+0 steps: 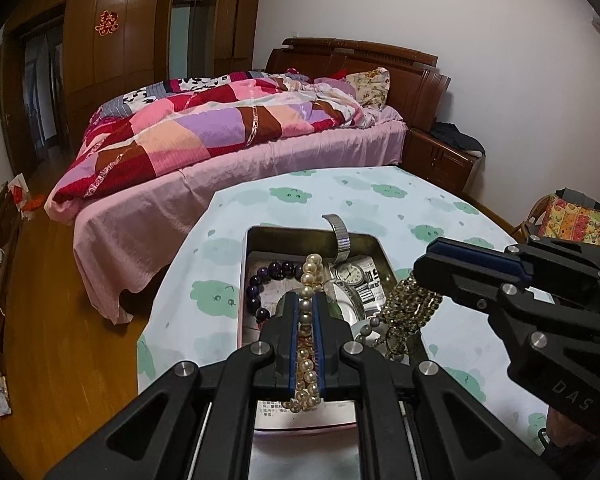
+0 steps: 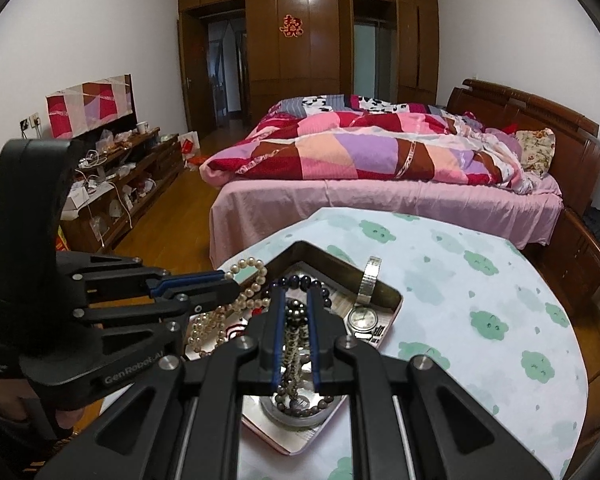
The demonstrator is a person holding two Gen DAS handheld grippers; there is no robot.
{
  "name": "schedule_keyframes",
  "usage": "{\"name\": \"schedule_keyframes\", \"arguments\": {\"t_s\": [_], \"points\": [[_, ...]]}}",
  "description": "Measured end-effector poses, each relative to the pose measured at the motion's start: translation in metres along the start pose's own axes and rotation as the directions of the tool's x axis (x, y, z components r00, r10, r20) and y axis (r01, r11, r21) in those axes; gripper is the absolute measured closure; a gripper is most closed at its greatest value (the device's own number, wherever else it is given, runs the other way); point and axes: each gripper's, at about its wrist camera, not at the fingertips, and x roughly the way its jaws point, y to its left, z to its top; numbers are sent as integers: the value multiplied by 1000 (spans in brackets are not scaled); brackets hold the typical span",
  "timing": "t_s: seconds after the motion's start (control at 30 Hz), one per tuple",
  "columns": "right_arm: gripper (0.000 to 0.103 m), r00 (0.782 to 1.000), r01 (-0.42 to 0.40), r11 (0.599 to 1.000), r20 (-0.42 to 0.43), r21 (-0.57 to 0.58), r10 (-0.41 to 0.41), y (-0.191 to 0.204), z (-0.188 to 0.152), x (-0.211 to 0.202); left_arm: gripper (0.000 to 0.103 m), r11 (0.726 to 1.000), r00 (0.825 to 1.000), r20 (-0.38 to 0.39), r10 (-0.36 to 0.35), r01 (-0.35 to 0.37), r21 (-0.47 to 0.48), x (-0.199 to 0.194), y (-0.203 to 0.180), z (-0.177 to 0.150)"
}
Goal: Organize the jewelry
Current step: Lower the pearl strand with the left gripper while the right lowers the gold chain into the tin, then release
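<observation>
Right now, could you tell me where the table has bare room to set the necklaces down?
The cloud-print tablecloth is bare right of the rectangular metal tin and beyond it toward the bed; the tin itself is crowded.

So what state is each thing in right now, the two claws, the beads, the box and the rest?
left gripper: shut on the pearl necklace, strand hanging out.
right gripper: shut on the dark bead strand, over the tin.
metal tin: open, no lid seen on it, on the table.
wristwatch: lying in the tin, band arching over the rim.
purple bead bracelet: lying in the tin, untouched.
bed: unmade, quilt bunched.
</observation>
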Motion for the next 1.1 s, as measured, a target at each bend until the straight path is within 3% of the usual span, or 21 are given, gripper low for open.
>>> {"name": "schedule_keyframes", "arguments": {"t_s": [1.1], "points": [[90, 994, 11, 999, -106, 42, -6, -8, -21, 38, 97, 1000, 996, -82, 16, -16, 3, 31, 3, -17]]}}
